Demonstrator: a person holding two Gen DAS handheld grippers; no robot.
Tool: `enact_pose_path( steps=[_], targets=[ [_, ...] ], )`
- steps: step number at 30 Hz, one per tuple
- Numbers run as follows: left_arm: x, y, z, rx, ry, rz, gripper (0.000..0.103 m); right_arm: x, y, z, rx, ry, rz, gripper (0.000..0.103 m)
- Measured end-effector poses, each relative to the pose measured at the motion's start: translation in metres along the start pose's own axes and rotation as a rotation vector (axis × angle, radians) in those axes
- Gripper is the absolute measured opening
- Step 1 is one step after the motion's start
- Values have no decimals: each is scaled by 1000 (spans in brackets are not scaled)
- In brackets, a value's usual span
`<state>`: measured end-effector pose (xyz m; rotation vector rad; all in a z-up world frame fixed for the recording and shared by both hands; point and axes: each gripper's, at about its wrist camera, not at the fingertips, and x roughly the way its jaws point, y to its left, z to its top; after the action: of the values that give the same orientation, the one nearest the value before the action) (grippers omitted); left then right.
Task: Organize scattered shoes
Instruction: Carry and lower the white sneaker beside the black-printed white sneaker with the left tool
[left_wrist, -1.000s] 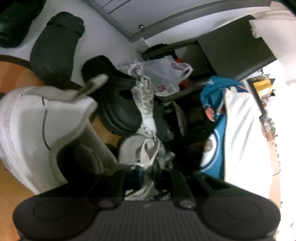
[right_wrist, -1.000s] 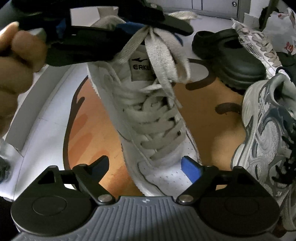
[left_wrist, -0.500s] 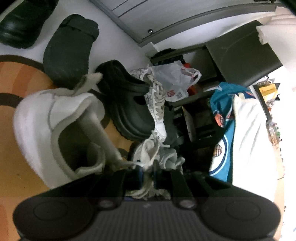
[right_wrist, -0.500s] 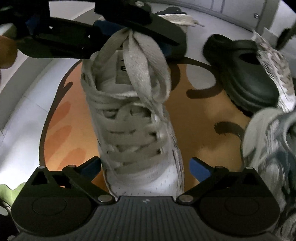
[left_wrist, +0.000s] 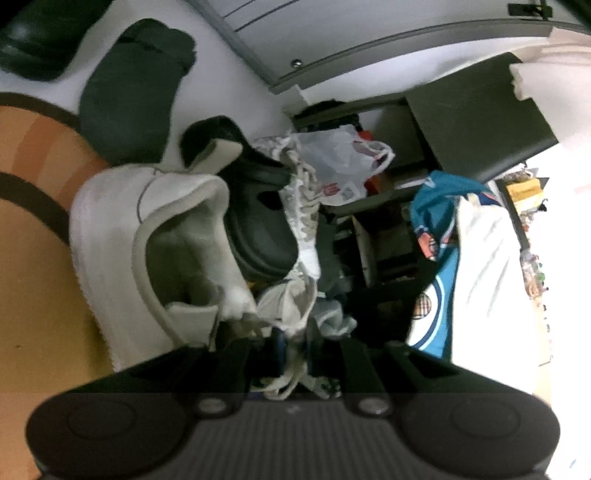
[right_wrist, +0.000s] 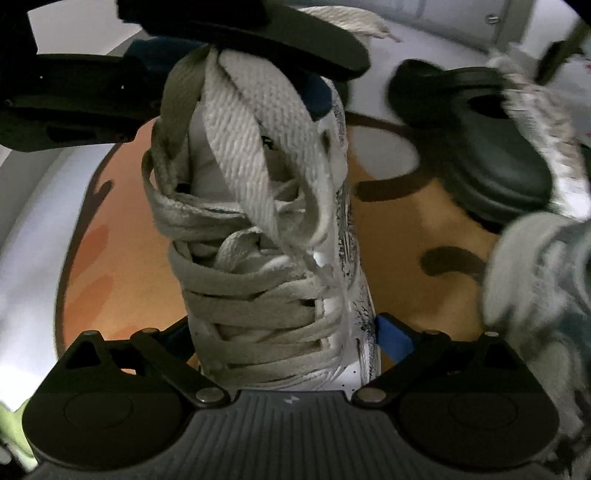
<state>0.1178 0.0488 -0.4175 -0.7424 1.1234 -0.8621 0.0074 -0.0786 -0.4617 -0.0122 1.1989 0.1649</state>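
right gripper (right_wrist: 284, 332): fingers spread wide, straddling the toe of the white sneaker (right_wrist: 266, 258), one blue pad at each side
white sneaker: hanging toe-down over the orange rug (right_wrist: 399, 229)
left gripper (left_wrist: 293, 349): clenched on the laces (left_wrist: 291, 314) at the sneaker's collar
black clog (right_wrist: 491, 147): beyond the sneaker, to its right, on the rug's edge
grey trainer (right_wrist: 535, 295): right of the sneaker, blurred
plastic bag (left_wrist: 343, 166): past the clog, near the dark shelf (left_wrist: 461, 122)

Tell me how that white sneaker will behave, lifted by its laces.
The white sneaker will probably swing and tilt toe-down, since the left gripper pinches only floppy laces. The wide flat laces look unlikely to slip. Its thick sole suggests moderate weight.
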Motion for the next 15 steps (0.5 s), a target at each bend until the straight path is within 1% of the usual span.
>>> enact_pose_path(
  steps=[1, 5, 8, 10, 15],
  targets=[
    [5, -6, 0, 24, 5, -4, 11, -4, -3, -2, 27, -10, -15, 98],
    [21, -12, -1, 31, 30, -51, 11, -13, -15, -9, 119, -20, -66, 98],
    [32, -13, -3, 36, 44, -49, 11, -14, -18, -16, 168, -22, -96, 98],
    [41, -12, -4, 34, 51, -40, 11, -14, -18, -20, 182, -23, -116, 98],
    [51, -9, -6, 30, 59, -54, 10, -11, -22, -20, 202, -21, -181, 98]
  ],
)
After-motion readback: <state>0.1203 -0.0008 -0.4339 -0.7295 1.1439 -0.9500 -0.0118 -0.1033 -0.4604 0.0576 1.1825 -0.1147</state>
